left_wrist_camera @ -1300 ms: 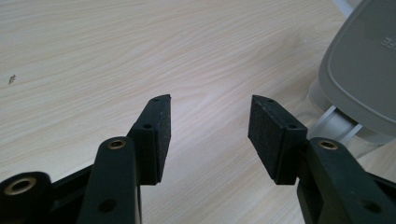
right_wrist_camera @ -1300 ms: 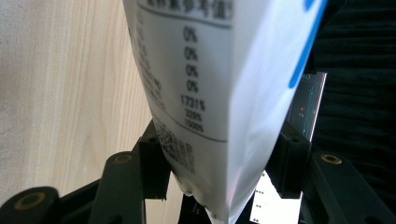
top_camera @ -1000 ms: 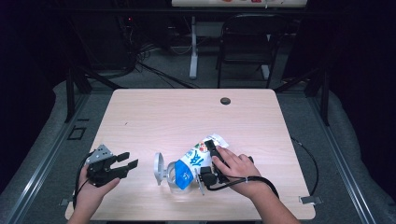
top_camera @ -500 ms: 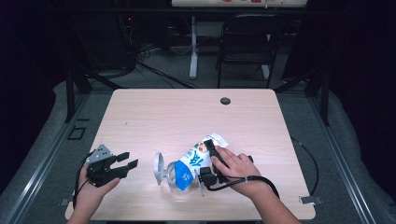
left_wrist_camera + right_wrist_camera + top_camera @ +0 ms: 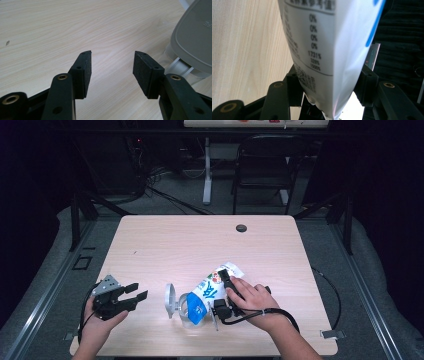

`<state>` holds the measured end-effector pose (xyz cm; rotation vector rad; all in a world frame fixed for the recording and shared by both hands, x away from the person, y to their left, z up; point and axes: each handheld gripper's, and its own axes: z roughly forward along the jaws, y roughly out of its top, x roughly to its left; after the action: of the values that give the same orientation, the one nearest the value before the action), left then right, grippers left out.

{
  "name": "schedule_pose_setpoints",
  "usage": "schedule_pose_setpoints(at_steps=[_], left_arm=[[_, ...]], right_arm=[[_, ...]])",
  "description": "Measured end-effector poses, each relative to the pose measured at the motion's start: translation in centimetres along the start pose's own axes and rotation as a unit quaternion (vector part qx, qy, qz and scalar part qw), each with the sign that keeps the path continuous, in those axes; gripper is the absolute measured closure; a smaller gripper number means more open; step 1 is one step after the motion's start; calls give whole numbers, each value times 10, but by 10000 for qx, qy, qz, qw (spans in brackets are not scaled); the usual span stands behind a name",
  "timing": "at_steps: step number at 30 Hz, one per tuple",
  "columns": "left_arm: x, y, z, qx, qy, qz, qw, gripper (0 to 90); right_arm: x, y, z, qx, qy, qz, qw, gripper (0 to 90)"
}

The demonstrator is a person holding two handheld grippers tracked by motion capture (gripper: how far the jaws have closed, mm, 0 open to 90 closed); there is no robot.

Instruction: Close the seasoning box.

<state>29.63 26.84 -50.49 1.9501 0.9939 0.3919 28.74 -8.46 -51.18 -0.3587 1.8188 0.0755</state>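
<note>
A white and blue printed bag [image 5: 206,291] lies tilted on the wooden table [image 5: 200,245], its lower end at a clear container [image 5: 186,311] with a grey lid [image 5: 171,300] standing open. My right gripper [image 5: 220,293] is shut on the bag's upper part. In the right gripper view the bag [image 5: 324,50] sits squeezed between both pads, small print facing me. My left gripper [image 5: 138,291] rests at the table's front left, open and holding nothing, a short way left of the container. In the left gripper view its jaws [image 5: 111,67] stand apart over bare wood, the grey lid [image 5: 195,42] at the right edge.
A round black grommet [image 5: 241,228] is set into the table near its far edge. A dark chair [image 5: 265,170] and a white post [image 5: 207,175] stand behind the table. A cable [image 5: 327,287] trails off the right side.
</note>
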Motion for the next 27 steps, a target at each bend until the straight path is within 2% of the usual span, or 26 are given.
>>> schedule_pose_setpoints(at_steps=[7, 27], left_arm=[[0, 0, 1, -59, 11, -4, 10000, 499], [0, -1, 1, -56, 2, -12, 10000, 499]], right_arm=[[1, 0, 1, -89, -13, 21, 10000, 496], [0, 0, 1, -96, -10, 3, 10000, 498]])
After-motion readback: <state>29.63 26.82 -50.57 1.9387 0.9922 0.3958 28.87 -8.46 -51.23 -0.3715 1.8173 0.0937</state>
